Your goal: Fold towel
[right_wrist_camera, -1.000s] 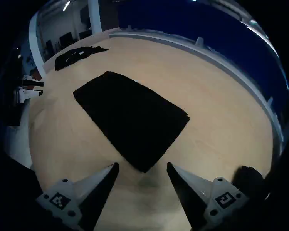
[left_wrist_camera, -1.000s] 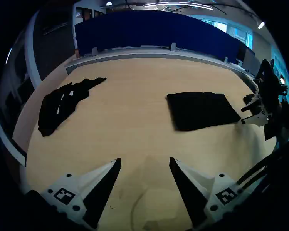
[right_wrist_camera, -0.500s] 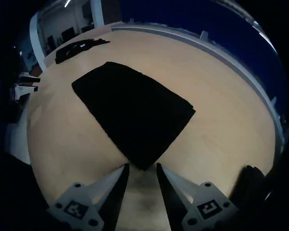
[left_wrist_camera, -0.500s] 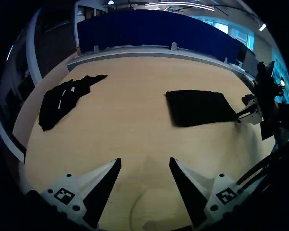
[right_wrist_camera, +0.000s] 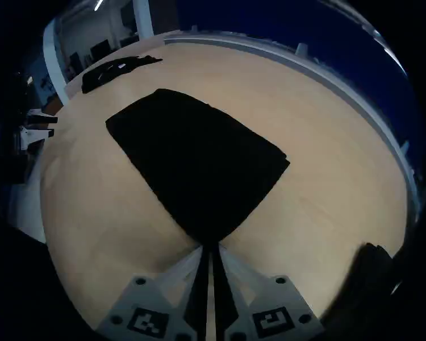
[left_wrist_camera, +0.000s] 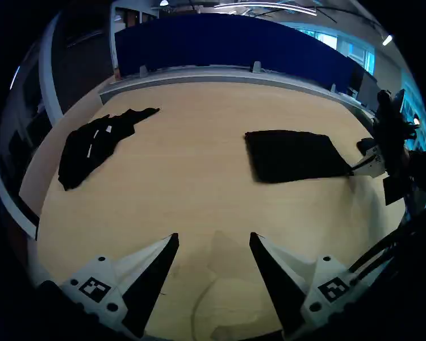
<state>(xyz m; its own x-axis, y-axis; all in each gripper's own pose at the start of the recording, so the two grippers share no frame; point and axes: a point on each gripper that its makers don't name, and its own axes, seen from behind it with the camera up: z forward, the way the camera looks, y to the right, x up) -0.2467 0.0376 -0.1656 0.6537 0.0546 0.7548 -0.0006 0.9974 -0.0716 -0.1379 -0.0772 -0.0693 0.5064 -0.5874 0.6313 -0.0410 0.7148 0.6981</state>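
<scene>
- Towel (right_wrist_camera: 196, 159) was laid flat on the wooden table (right_wrist_camera: 326, 170), black, already folded into a rough rectangle, w/ one corner pointed at the right tool (right_wrist_camera: 211, 250).
- Right tool's fingers were brought together w/ just a thin slit left btw them; that near corner of the towel was pinched right at the tips.
- The same grab could be seen in the left gripper view: right tool (left_wrist_camera: 358, 168) was set at the far right edge of the towel (left_wrist_camera: 292, 156), and the corner there was drawn out to a point toward it.
- Left tool (left_wrist_camera: 213, 238) was held wide apart, nothing btw the fingers, over bare table near the front edge & well apart from the towel.
- A second black cloth (left_wrist_camera: 96, 145), crumpled, w/ a couple of small white tags on it, was left at the far left of the table, well apart from the towel.
- A blue divider panel (left_wrist_camera: 230, 42) was stood along the back edge of the table.
- Whether the pinched corner was lifted off the table or not couldn't be told.
</scene>
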